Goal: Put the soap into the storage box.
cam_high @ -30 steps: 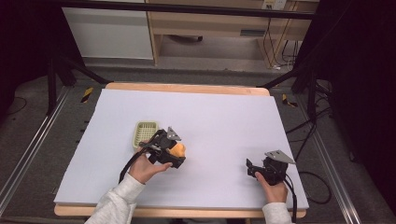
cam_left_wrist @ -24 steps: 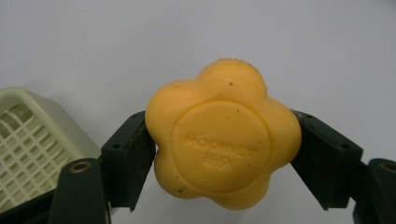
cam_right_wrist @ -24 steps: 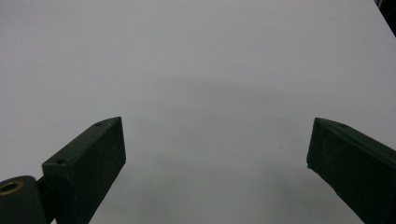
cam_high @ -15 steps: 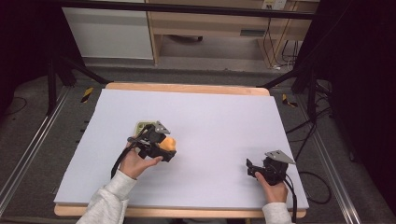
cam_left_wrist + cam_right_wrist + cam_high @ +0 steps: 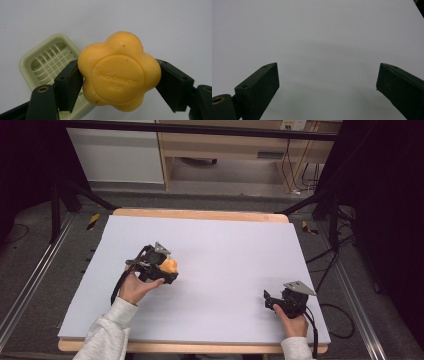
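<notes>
An orange flower-shaped soap [image 5: 119,71] with embossed lettering is clamped between the two black jaws of my left gripper [image 5: 117,80]. Beneath and to the left of it in the left gripper view lies a pale green slotted soap dish [image 5: 47,62] on the white surface. From above, the left gripper [image 5: 167,267] holds the orange soap [image 5: 170,265] over the left middle of the table, covering the dish. My right gripper [image 5: 267,301] rests near the front right, and in the right gripper view its jaws [image 5: 327,82] stand wide apart over bare white surface.
The white tabletop [image 5: 230,250] has a wooden rim at front and back. Metal rails run along the floor on both sides. A shelf unit [image 5: 225,145] and cables lie beyond the far edge.
My left gripper has carried the orange soap leftward and a little away from me, over the green dish, which is now hidden from above. The right gripper has stayed put.
</notes>
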